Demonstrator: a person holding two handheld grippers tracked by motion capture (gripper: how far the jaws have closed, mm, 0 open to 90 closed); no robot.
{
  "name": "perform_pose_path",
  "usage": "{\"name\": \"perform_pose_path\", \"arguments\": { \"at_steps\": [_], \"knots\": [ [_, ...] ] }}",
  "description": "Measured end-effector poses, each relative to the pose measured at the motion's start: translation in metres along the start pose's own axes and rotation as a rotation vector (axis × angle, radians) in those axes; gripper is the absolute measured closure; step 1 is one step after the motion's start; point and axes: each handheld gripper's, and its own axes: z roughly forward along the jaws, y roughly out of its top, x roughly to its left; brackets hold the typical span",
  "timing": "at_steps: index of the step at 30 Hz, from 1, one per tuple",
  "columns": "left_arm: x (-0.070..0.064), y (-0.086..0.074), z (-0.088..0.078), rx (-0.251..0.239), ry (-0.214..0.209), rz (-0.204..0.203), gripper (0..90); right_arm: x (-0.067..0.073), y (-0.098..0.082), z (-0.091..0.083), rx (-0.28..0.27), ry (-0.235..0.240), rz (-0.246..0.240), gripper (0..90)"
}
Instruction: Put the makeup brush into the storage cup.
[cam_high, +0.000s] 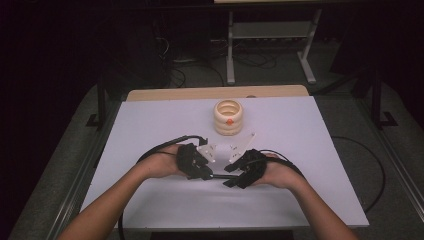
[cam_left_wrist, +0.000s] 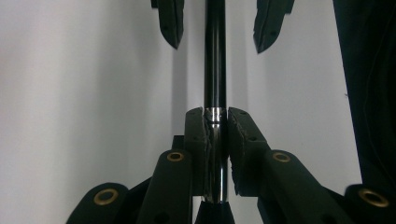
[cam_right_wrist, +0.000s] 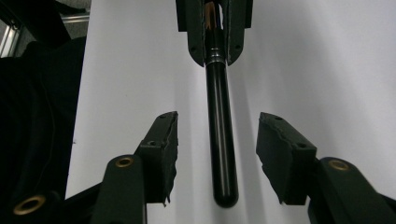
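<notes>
No brand, label or legible writing can be made out on any surface; an orange mark is seen inside the top of the cream ribbed ring-stack cylinder (cam_high: 228, 117), too small to be read; that cylinder stands upright in the upper middle of the high view, near the far edge of the white tabletop (cam_high: 150, 200) and well apart from both tools. The slim glossy black pen-like rod with a silver band (cam_left_wrist: 215, 70) is found in the lower middle of the high view, lying level between the two hands; in the left gripper view it runs straight up the centre of the frame, and in the right gripper view (cam_right_wrist: 221, 140) its rounded end is seen at the lower centre. The left gripper (cam_left_wrist: 215, 154) is clamped on the rod's silver-banded end, its pads pressed against both sides; it is held by the left hand (cam_high: 162, 162) at centre-left of the high view, forearm entering from the lower left, jaws pointed toward the right of the frame. The right gripper (cam_right_wrist: 217, 156) is held by the right hand (cam_high: 277, 172) at centre-right, forearm entering from the lower right, jaws pointed back toward the left gripper; its jaws stand apart on either side of the rod's free end, with a clear gap left on each side and no contact made.
</notes>
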Motion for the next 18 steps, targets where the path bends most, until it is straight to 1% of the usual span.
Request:
{"name": "perform_pose_path", "arguments": {
  "at_steps": [6, 10, 13, 18],
  "knots": [
    [-0.001, 0.002, 0.0, 0.004, -0.005, 0.009, 78.6, 0.0, 0.002, 0.007, 0.018, 0.01, -0.01, 52.3],
    [-0.001, 0.003, 0.001, 0.003, -0.008, 0.012, 78.6, 0.0, 0.002, 0.011, 0.033, 0.005, -0.013, 54.8],
    [-0.001, 0.003, 0.0, 0.006, -0.005, 0.022, 78.6, 0.0, 0.001, 0.014, 0.042, 0.005, -0.016, 57.1],
    [0.0, 0.004, 0.0, 0.006, -0.005, 0.024, 78.6, 0.0, 0.001, 0.019, 0.055, 0.019, -0.018, 60.8]
  ]
}}
